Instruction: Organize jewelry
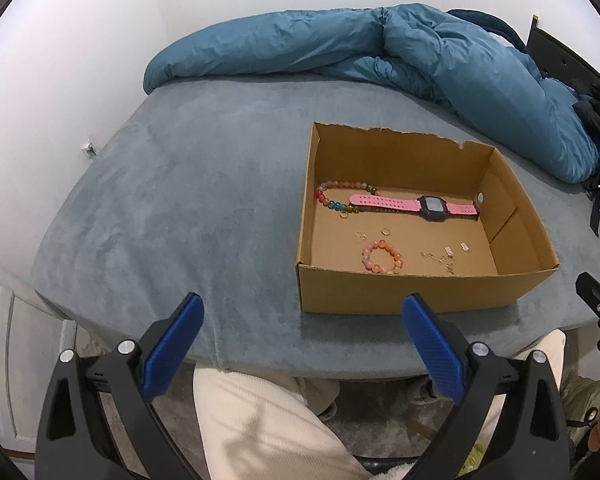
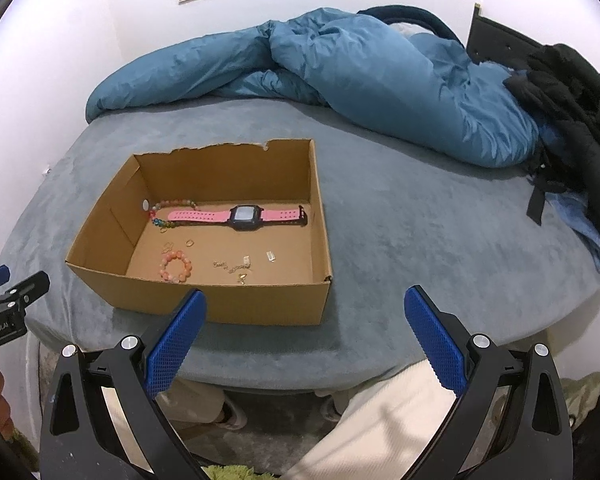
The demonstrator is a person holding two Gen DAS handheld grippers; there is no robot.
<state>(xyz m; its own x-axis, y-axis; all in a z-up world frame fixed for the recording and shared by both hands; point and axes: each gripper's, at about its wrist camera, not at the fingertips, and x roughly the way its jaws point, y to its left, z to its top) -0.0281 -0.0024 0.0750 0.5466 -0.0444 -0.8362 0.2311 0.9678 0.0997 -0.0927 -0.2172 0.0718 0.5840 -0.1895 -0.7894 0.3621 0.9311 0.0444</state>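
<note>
An open cardboard box [image 1: 404,288] [image 2: 236,304] rests on the grey-blue bed. Inside it lie a pink-strapped watch [image 1: 416,204] [image 2: 240,214], a multicoloured bead bracelet [image 1: 332,196] [image 2: 168,205], an orange bead bracelet [image 1: 382,258] [image 2: 175,267], small gold rings [image 1: 386,232] [image 2: 189,243] and a thin gold chain with clasps [image 1: 440,257] [image 2: 232,267]. My left gripper [image 1: 302,312] is open and empty, hanging before the bed's front edge, left of the box. My right gripper [image 2: 305,306] is open and empty, just in front of the box's near right corner.
A rumpled blue duvet [image 1: 380,48] [image 2: 340,68] lies along the back of the bed [image 1: 180,200] [image 2: 420,240]. Dark clothing and a bag [image 2: 572,92] are heaped at the right. A person's light trousers [image 1: 260,420] [image 2: 380,420] show below the bed edge. A white wall stands behind.
</note>
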